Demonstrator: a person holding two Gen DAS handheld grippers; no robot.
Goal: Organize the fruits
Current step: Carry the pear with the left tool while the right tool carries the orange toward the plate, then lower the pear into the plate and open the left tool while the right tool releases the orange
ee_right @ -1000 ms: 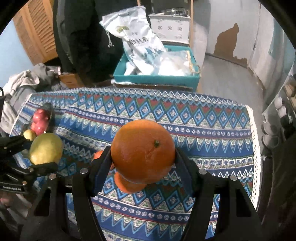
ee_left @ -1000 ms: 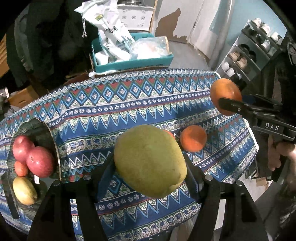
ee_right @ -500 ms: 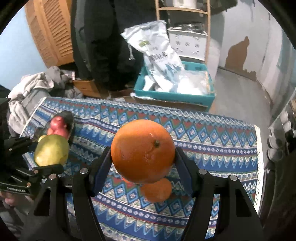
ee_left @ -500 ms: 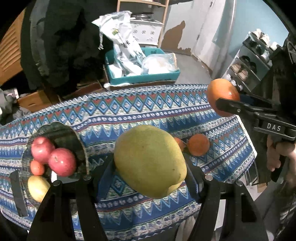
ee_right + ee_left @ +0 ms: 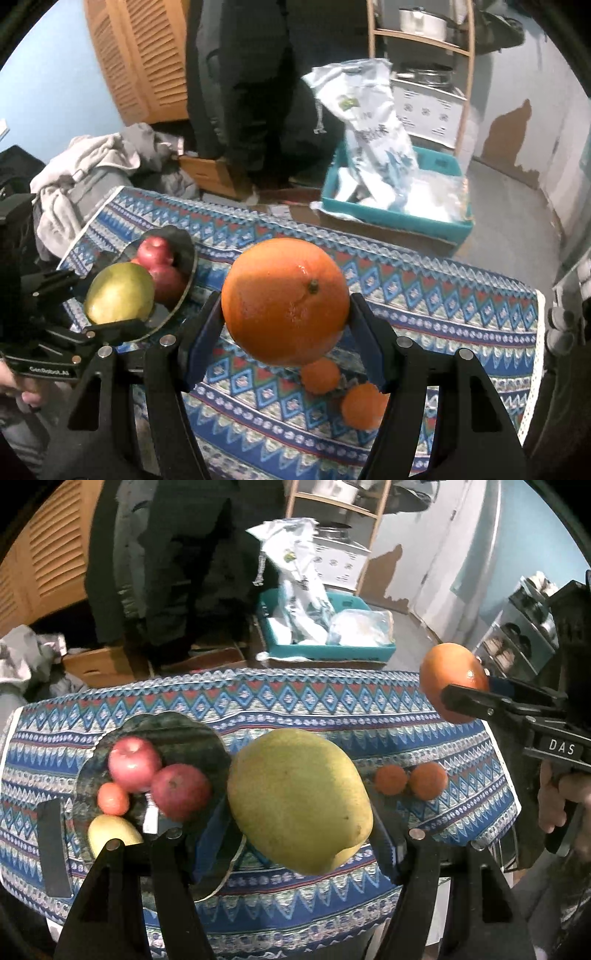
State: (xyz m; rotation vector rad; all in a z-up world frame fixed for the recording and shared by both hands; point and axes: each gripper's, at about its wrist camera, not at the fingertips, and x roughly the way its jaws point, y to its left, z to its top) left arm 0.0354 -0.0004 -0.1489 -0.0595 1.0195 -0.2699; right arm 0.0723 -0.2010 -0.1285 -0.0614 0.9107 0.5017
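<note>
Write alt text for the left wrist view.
The left tongs grip a large yellow-green pear above a blue patterned tablecloth. To its left a dark plate holds two red apples and smaller fruit; at right the other tongs hold a big orange.

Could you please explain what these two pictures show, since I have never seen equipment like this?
No robot here: a person holds a two-fingered tool in each hand, each with a camera looking along its fingers. The left tool grips a large yellow-green pear-like fruit; the right tool grips a big round orange. Below lies a blue patterned tablecloth with a dark glass dish holding two red apples, a small orange fruit and a yellow fruit. Two small tangerines lie loose.
</note>
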